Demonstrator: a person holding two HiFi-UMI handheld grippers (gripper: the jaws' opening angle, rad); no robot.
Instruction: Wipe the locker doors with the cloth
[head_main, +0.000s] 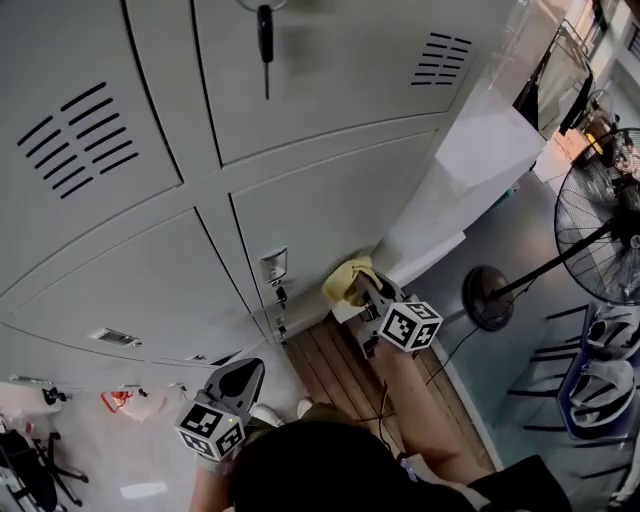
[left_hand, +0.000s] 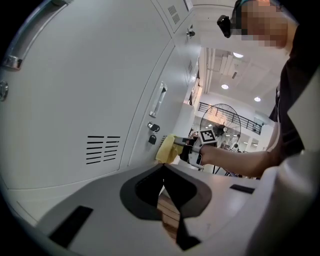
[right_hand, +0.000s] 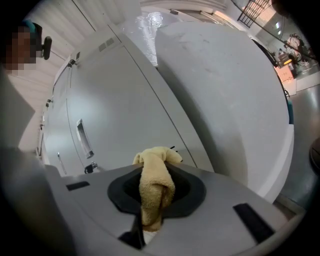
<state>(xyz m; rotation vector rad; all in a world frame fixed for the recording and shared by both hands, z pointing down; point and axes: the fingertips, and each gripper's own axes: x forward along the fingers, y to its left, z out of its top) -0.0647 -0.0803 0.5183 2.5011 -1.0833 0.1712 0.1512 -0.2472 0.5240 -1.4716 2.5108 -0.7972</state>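
My right hand-held gripper (head_main: 366, 292) is clamped on the yellow cloth (right_hand: 155, 186). The cloth is bunched up at the lower locker door (head_main: 330, 205), just right of its lock (head_main: 276, 268). My left hand-held gripper (left_hand: 163, 172) hangs low and well apart from the cloth, its jaws closed together with nothing between them.

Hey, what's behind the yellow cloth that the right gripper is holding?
A grey locker door stands behind the cloth, which the right gripper clamps. The patch of door directly behind the cloth is covered, so contact cannot be judged.
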